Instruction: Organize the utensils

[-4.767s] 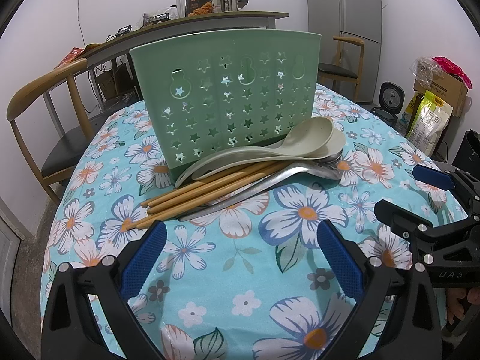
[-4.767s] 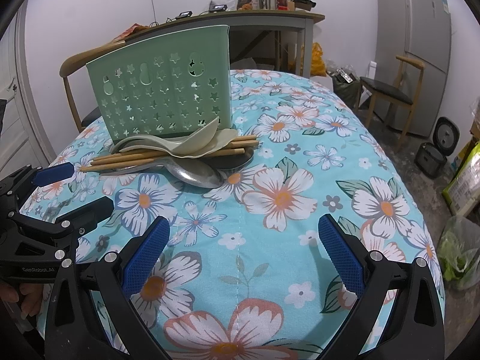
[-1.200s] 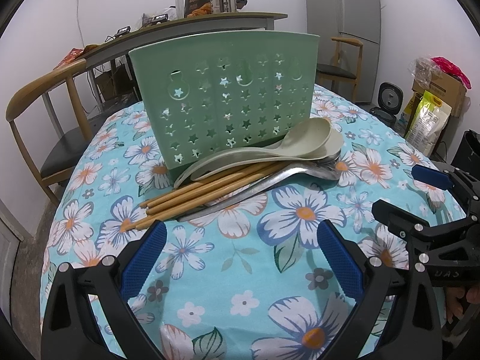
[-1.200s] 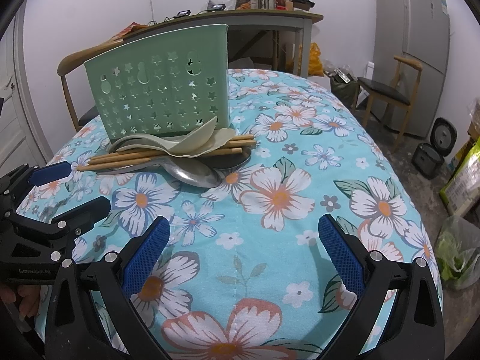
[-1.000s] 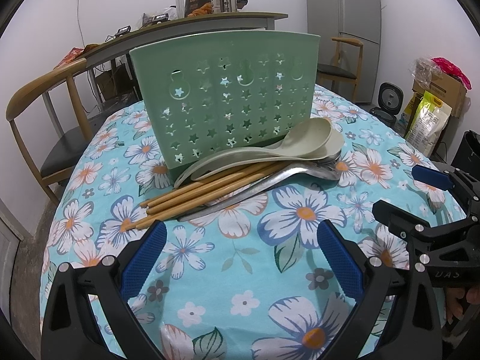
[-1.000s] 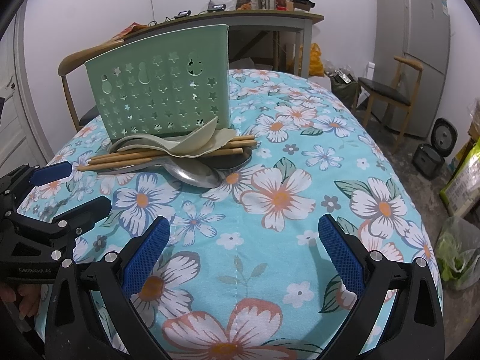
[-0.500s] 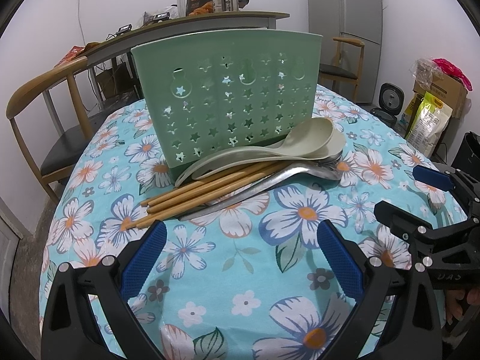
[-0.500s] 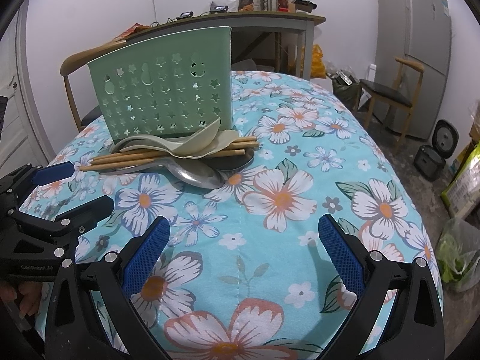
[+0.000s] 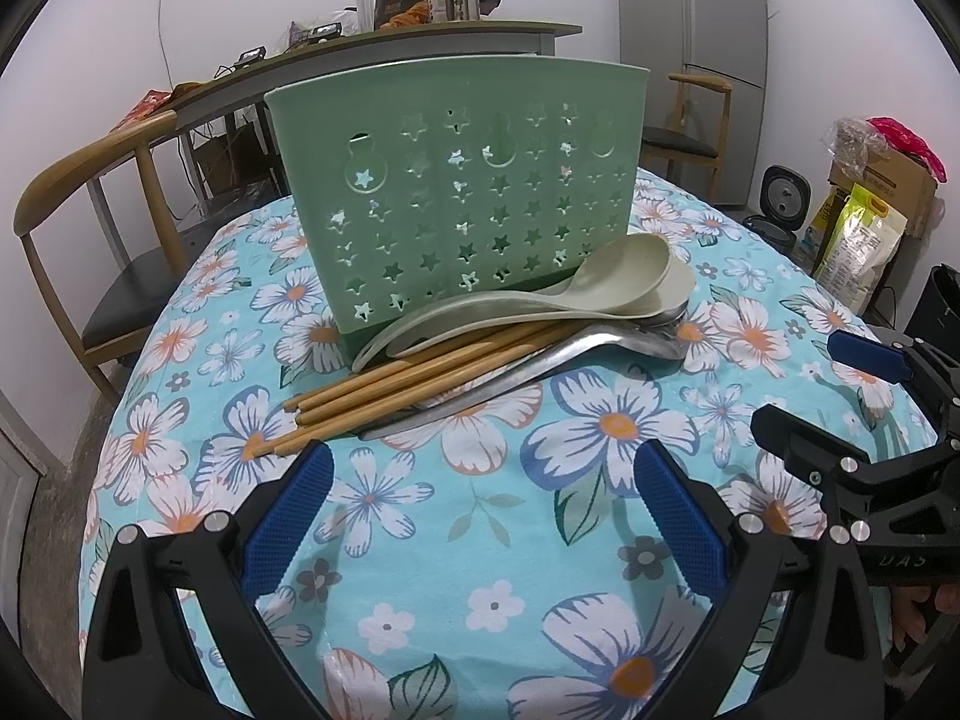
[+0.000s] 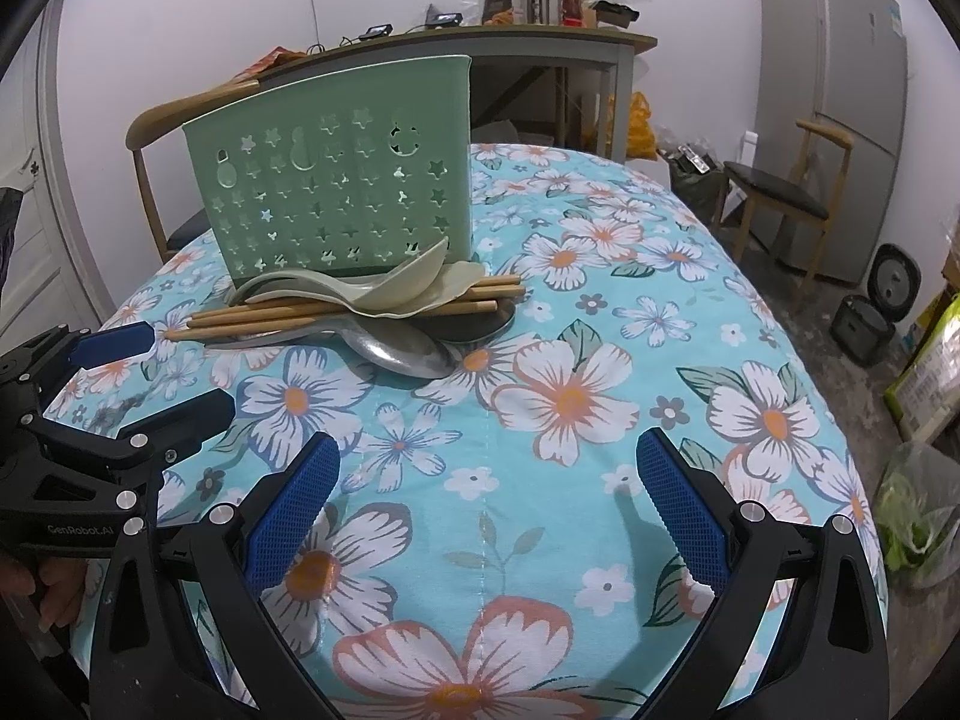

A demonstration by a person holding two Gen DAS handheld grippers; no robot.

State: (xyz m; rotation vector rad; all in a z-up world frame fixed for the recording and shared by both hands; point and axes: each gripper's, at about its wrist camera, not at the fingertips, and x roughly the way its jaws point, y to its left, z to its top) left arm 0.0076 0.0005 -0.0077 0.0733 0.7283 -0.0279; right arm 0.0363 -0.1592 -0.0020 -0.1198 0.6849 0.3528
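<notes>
A green perforated utensil holder [image 9: 462, 192] [image 10: 336, 186] stands upright on the floral tablecloth. In front of it lies a pile: pale plastic spoons [image 9: 600, 282] [image 10: 408, 288], several wooden chopsticks [image 9: 408, 384] [image 10: 270, 318] and a metal spoon [image 9: 576, 354] [image 10: 396, 354]. My left gripper [image 9: 480, 510] is open, low over the cloth just short of the chopstick ends, holding nothing. My right gripper [image 10: 486, 498] is open too, nearer the table's front edge and further from the pile. Each gripper shows in the other's view, at the right [image 9: 840, 408] and at the left [image 10: 120, 372].
A wooden chair [image 9: 90, 180] stands behind the table at the left, and a long counter [image 10: 480, 42] with clutter lies beyond. Another chair [image 10: 780, 186], a fridge [image 10: 840, 90] and bags on the floor [image 9: 858, 240] are off to the right.
Both views have crept slightly closer to the holder and the pile. The utensils have not moved, and both grippers stay open.
</notes>
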